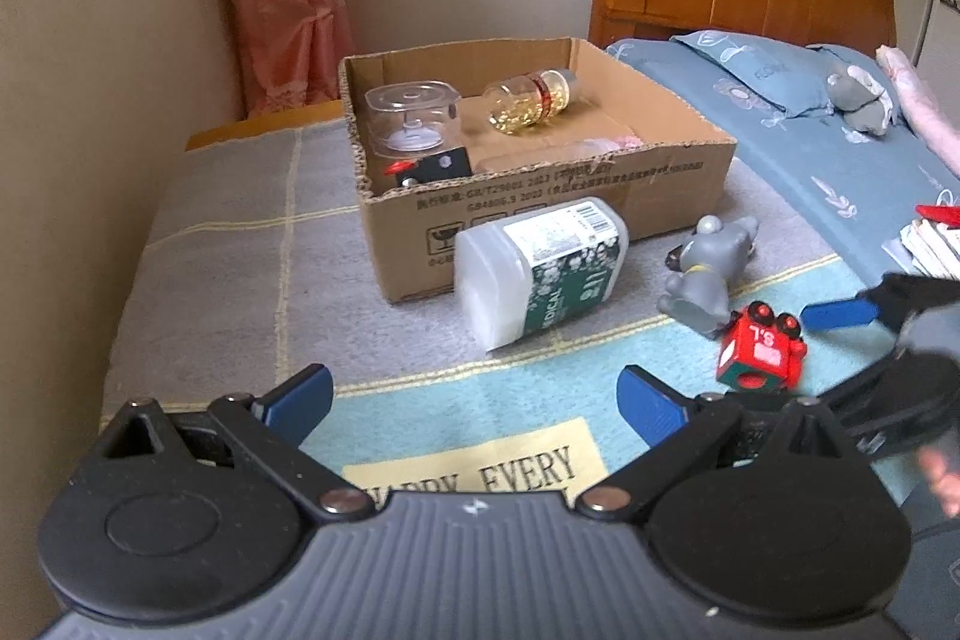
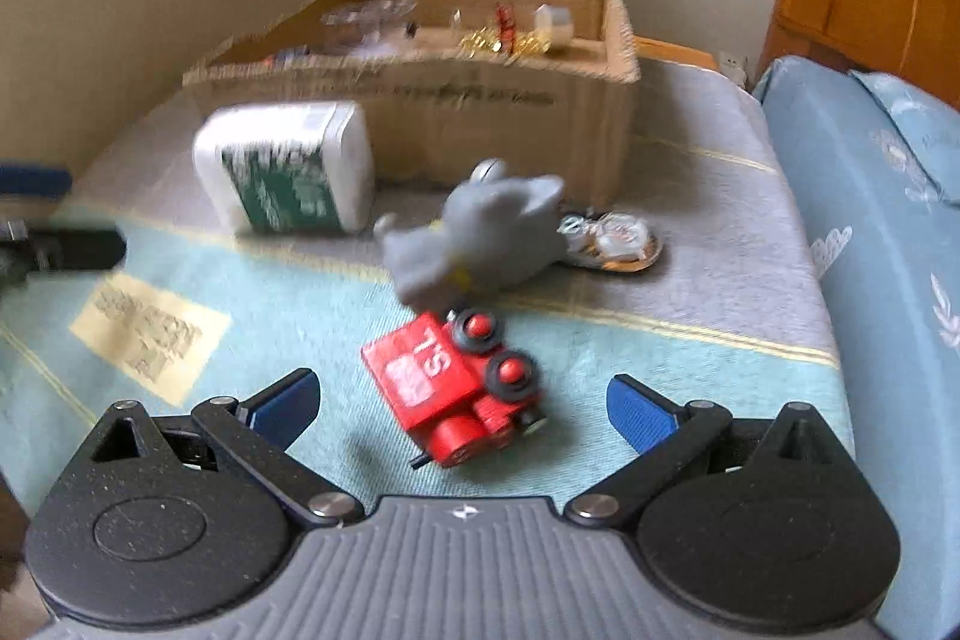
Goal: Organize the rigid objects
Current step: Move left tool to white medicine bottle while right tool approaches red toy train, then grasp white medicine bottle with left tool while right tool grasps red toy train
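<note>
Right gripper [image 2: 462, 409] is spread wide, empty, the red toy train [image 2: 456, 388] lying on its side between its fingers; left gripper [image 1: 474, 400] likewise spread, empty; risk: closing could nudge the train into the grey figure [image 2: 480, 238] touching it at 12 o'clock; cardboard box [image 2: 480, 112] beyond.

My left wrist view is fairly sharp under soft, even daylight with no hard glare; shadows are faint, only a dim patch beneath the white jar [image 1: 540, 274] and along the cardboard box [image 1: 534, 172] front. My right wrist view is smeared by motion blur: the box lettering, the grey toy [image 2: 480, 232] and the red toy train [image 2: 456, 388] all look soft. Both views bow strongly at the edges, with dark vignetted corners. My right gripper [image 1: 840, 313] appears blurred at the left view's edge.
</note>
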